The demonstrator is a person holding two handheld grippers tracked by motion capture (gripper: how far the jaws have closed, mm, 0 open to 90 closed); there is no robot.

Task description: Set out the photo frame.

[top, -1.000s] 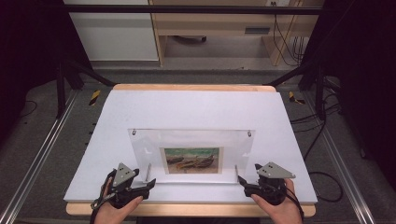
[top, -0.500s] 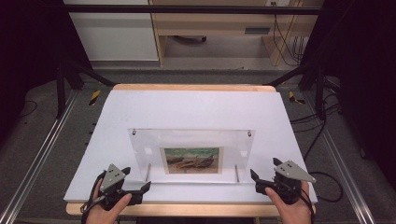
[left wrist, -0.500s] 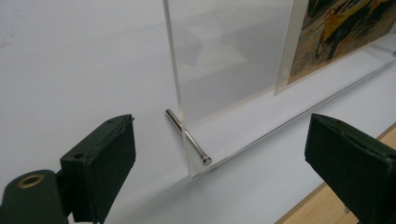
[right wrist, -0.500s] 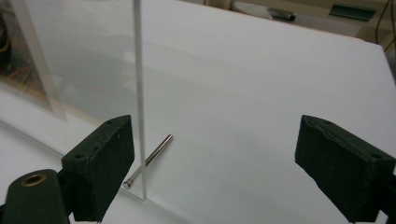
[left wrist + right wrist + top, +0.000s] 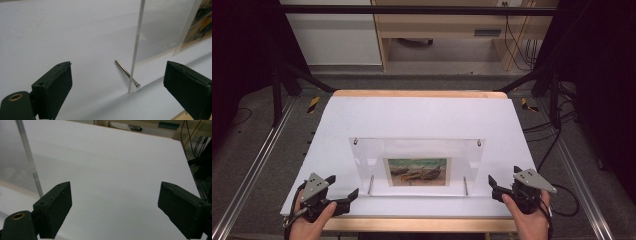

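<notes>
A: Status on the frame?

B: Clear acrylic frame [image 5: 417, 165] stands upright on the white worktop [image 5: 422, 117], near the front edge, roughly centred. Print of boats [image 5: 417, 171] sits in its lower middle. Two metal pins [image 5: 370, 184] run through the bottom corners as legs, two small fasteners at the top corners.

A: Hand-held grippers?

B: Left hand-held gripper [image 5: 343, 192] is just off the frame's lower left corner, not touching it. Its jaws have just been opening and now stand wide apart with nothing between the pads. In the left gripper view I'm looking at the frame's edge [image 5: 136, 45] and one pin [image 5: 127, 74] past the jaws, both clear of them.

A: Right side?

B: Same. Right hand-held gripper [image 5: 495, 186] is near the lower right corner, clear of the frame. Its jaws have also just been opening, wide apart, empty. Right gripper view shows bare worktop [image 5: 112, 170] between the pads and the frame's edge [image 5: 28, 157] off to the side.
</notes>
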